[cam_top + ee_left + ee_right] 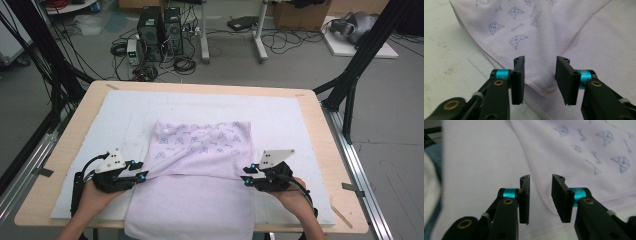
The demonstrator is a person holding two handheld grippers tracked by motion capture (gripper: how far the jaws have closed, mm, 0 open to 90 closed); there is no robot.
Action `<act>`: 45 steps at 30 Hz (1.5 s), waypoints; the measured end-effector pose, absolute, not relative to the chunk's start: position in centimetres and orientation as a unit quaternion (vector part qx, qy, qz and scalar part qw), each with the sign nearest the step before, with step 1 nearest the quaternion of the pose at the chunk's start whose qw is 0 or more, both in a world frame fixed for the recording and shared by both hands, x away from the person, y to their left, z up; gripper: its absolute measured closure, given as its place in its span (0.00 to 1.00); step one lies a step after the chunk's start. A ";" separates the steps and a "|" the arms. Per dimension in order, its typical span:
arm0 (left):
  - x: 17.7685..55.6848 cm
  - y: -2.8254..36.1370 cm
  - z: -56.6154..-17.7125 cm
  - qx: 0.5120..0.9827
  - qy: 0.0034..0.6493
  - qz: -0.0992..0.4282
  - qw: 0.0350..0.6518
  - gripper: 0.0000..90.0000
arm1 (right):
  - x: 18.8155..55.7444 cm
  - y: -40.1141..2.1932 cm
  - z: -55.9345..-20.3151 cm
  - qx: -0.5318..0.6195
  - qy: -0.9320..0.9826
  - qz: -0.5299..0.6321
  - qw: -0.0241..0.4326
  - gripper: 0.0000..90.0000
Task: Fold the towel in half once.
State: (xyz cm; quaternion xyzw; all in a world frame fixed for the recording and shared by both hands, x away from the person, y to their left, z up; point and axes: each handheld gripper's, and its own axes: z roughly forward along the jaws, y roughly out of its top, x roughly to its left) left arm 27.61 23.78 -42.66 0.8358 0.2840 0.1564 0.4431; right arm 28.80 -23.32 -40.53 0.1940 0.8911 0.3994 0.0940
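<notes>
Both sets of fingers, left gripper (140,170) and right gripper (248,173), stand apart and empty at the folded towel's (200,145) corners, so the fold lies flat on the surface (310,130).

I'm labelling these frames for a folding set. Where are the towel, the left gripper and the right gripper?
towel (202,142): high view, printed folded-over layer.
left gripper (539,75): left gripper view, gap between its open jaws.
right gripper (540,195): right gripper view, gap between its open jaws.
</notes>
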 end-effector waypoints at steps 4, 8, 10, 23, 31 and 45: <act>28.0 23.2 -43.3 0.845 0.269 0.149 0.438 0.67 | 30.8 -23.1 -42.8 0.219 0.891 0.393 0.067 0.66; 28.9 23.1 -43.8 0.846 0.276 0.146 0.431 0.80 | 31.7 -22.6 -44.0 0.228 0.889 0.393 0.057 0.67; 29.2 23.1 -44.1 0.848 0.281 0.144 0.425 0.87 | 31.9 -22.4 -44.4 0.229 0.887 0.396 0.055 0.72; 28.6 23.8 -42.5 0.828 0.297 0.146 0.454 0.95 | 30.8 -23.1 -41.8 0.205 0.875 0.434 0.059 0.96; 24.6 24.7 -40.1 0.830 0.273 0.148 0.464 0.95 | 25.8 -23.6 -37.4 0.137 0.867 0.475 0.066 0.96; 28.7 23.7 -40.0 0.826 0.287 0.172 0.452 0.63 | 30.5 -24.3 -38.3 0.206 0.870 0.442 0.073 0.68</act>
